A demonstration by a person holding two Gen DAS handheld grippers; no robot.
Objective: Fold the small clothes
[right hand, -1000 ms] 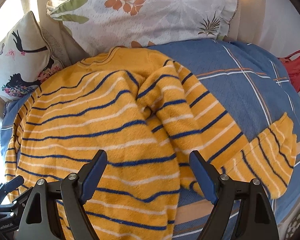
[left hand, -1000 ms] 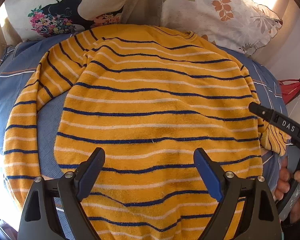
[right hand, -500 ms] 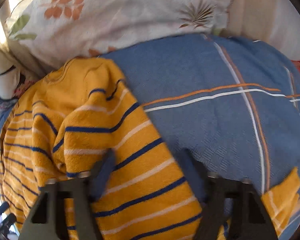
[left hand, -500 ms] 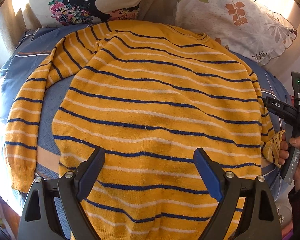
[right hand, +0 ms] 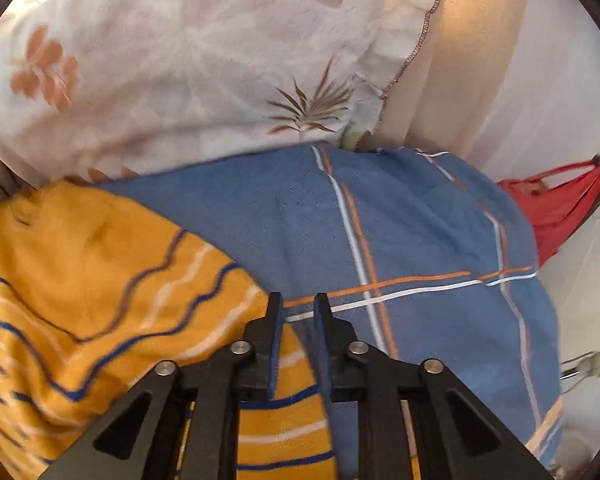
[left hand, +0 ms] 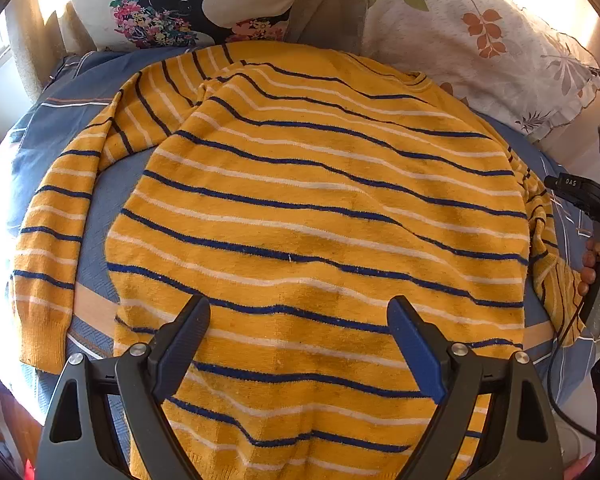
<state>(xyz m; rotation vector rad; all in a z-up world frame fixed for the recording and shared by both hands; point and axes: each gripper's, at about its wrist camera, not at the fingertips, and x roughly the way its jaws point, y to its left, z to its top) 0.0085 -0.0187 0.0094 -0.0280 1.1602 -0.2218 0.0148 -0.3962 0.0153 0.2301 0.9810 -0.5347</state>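
A yellow sweater (left hand: 320,200) with navy and white stripes lies flat on the blue bedspread (left hand: 100,208), neck toward the pillows. Its left sleeve (left hand: 52,240) runs down the left side. My left gripper (left hand: 298,308) hovers open above the sweater's lower body, with nothing between its fingers. In the right wrist view the sweater's shoulder (right hand: 100,280) fills the left, and the right sleeve (right hand: 284,412) runs up between the fingers. My right gripper (right hand: 298,300) is closing, its jaws narrow and the pads on that sleeve. A hand (left hand: 596,264) holds the right gripper's handle at the left wrist view's right edge.
Two patterned pillows (left hand: 480,40) (left hand: 172,12) lean at the head of the bed behind the sweater. Bare blue bedspread (right hand: 420,220) with orange and white lines stretches right of the sleeve. A red object (right hand: 560,208) sits beyond the bed's right edge.
My right gripper has travelled right, from over the sweater's body to its right sleeve, and its jaws have gone from wide apart to narrow around the sleeve. The left gripper stayed open, turning slightly.
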